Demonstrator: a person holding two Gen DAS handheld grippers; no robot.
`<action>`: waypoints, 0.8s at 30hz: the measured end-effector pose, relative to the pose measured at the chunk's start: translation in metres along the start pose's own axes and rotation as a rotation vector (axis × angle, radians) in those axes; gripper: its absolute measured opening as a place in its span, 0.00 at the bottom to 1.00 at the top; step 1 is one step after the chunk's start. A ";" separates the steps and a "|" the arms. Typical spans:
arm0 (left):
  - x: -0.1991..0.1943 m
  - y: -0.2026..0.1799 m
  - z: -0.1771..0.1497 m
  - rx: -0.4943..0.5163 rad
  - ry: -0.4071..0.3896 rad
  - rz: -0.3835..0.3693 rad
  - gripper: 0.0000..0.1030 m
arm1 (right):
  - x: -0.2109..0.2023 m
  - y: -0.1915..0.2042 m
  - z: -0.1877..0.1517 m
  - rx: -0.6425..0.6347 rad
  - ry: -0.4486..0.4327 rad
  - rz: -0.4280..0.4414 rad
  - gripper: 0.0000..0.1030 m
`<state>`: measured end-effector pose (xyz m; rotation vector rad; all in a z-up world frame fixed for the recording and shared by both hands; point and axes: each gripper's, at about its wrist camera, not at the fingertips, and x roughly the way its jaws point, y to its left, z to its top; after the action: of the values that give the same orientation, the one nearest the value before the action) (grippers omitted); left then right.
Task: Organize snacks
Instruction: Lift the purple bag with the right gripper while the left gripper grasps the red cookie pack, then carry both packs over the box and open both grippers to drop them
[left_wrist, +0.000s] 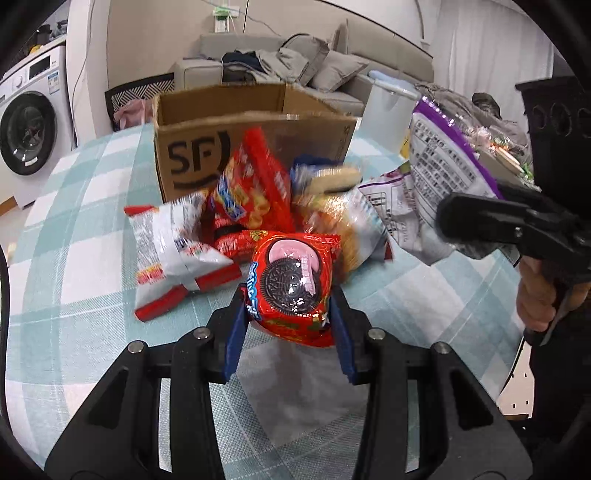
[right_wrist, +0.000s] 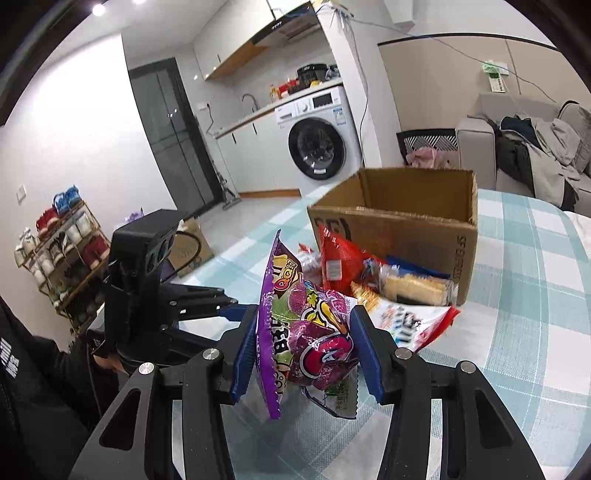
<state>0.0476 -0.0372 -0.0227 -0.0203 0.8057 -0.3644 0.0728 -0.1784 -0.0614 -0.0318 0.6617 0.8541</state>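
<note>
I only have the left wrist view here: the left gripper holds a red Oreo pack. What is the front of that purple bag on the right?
Observer: The purple bag shows gummy candy art; the right gripper is clamped on it.
Operator: Anything inside the cardboard box?
Observer: The cardboard box stands open; the inner walls that show are bare, its floor is hidden.
Operator: What's behind the left gripper?
Observer: A shoe rack against the wall.
</note>
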 end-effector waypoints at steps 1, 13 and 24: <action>-0.004 0.001 0.002 -0.002 -0.011 0.001 0.38 | -0.001 -0.001 0.001 0.005 -0.008 0.001 0.48; -0.051 0.016 0.021 -0.043 -0.120 0.024 0.38 | -0.017 -0.012 0.018 0.089 -0.111 -0.053 0.48; -0.074 0.032 0.054 -0.104 -0.207 0.100 0.38 | -0.025 -0.023 0.045 0.171 -0.173 -0.127 0.48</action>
<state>0.0494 0.0107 0.0619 -0.1126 0.6172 -0.2211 0.1011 -0.1981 -0.0166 0.1516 0.5619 0.6669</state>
